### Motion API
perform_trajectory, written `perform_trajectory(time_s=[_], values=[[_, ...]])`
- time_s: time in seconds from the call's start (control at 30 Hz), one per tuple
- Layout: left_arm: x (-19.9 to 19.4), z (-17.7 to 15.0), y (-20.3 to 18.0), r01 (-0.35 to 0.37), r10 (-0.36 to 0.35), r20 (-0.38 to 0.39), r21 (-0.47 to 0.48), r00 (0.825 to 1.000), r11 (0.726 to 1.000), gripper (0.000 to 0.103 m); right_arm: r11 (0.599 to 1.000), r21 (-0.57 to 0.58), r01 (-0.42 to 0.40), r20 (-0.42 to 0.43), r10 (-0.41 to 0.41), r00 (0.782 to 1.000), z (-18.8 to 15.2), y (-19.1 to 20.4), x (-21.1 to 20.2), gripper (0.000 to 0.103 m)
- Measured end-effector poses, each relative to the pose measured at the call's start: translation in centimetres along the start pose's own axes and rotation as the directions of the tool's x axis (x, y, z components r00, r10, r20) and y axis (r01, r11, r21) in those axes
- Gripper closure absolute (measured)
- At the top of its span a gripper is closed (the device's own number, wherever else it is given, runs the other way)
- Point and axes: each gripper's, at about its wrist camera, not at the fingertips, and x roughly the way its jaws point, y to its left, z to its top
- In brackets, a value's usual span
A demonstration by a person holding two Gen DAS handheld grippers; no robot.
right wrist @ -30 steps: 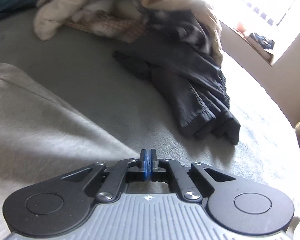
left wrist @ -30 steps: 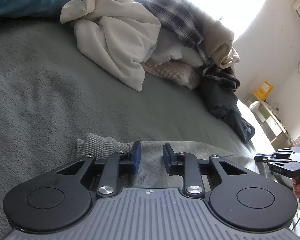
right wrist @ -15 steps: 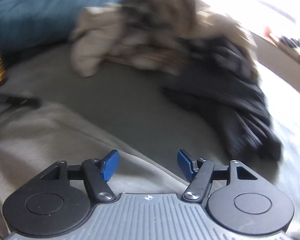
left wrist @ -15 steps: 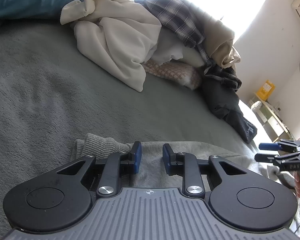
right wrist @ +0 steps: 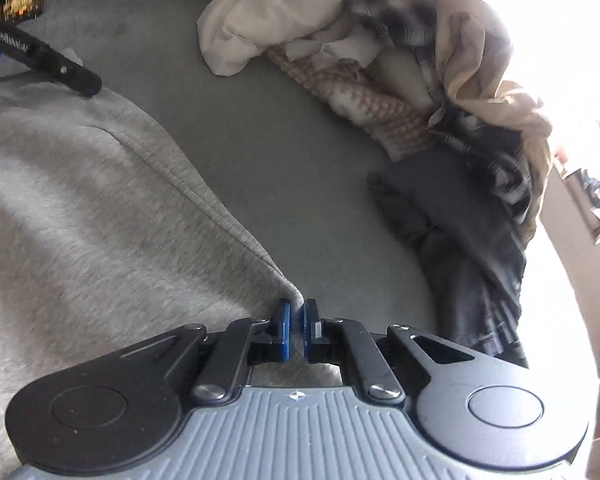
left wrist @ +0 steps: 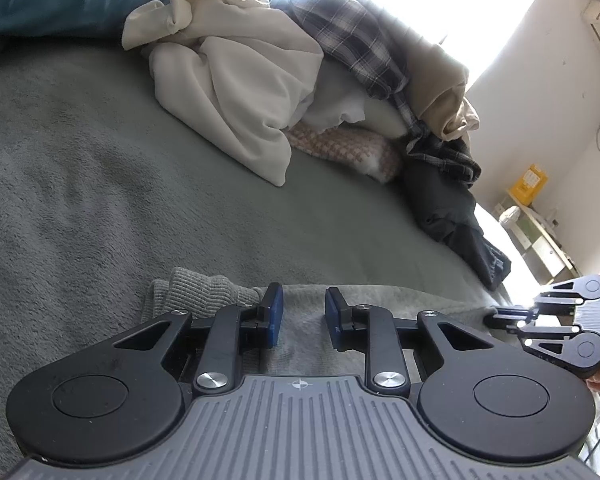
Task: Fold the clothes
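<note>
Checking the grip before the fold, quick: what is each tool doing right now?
Left tool: pads apart over the grey sweatshirt, gripping nothing visible.
Right tool: just closed, pinching the grey sweatshirt's edge.

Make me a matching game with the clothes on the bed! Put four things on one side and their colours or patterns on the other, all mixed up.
Things:
1. Soft fleece sweatshirt pinched in the right gripper's fingers
2. Crumpled smooth cloth at the front of the pile
3. Woven shirt on top of the pile
4. Fuzzy blanket covering the bed

Colours or patterns:
A. cream
B. dull green
C. light grey
D. dark plaid checks

Pairs: 1-C, 2-A, 3-D, 4-B
</note>
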Motion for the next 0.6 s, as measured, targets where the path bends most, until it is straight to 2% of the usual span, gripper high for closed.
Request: perform_trajectory(time_s=[0.1,0.17,0.2,0.27,0.33,0.4,0.5,0.53,0.6], values=[[0.1,0.0,0.0,-0.001,0.001,0.001,0.004,1.000,1.000,0.077,1.000,-0.024,0.014,-0.016,-0.014,1.000,-0.6,0.4,1.8,0.098],[0.1,0.0,0.0,-0.001,0.001,0.001,0.008,1.000,1.000,0.077,1.000,0.012,0.022,0.001,-0.022,1.000,-0.9,0.1,2.2,0.097],[0.0,-0.1,0.0,0.001,-0.001,0.003,0.008,1.000,1.000,0.077,0.997,0.071,0.010,0.007,-0.010,1.000,-1.0,-0.6,2.2,0.096],[0.0,-0.2,0.1,0.005,-0.005,0.006,0.009,1.000,1.000,0.077,0.977,0.210,-0.024,0.015,0.022,1.000,-1.4,-2.3,2.4,0.087],[0.0,-0.2,0.1,0.005,-0.005,0.008,0.010,1.000,1.000,0.077,0.933,0.352,-0.070,0.028,0.064,0.998,-2.3,-4.2,2.7,0.076],[0.0,-0.2,0.0,0.003,-0.004,0.008,0.013,1.000,1.000,0.077,0.873,0.473,-0.117,0.050,0.107,0.993,-3.3,-5.7,3.0,0.074],[0.0,-0.3,0.0,0.002,-0.002,0.007,0.017,1.000,1.000,0.077,0.792,0.587,-0.168,0.088,0.144,0.986,-4.3,-7.4,3.4,0.069],[0.0,-0.3,0.0,0.001,-0.001,0.007,0.017,1.000,1.000,0.077,0.755,0.628,-0.187,0.103,0.158,0.982,-4.8,-8.0,3.3,0.063],[0.0,-0.3,0.0,0.000,0.000,0.007,0.018,1.000,1.000,0.077,0.650,0.730,-0.213,0.134,0.170,0.976,-6.3,-9.6,3.3,0.058]])
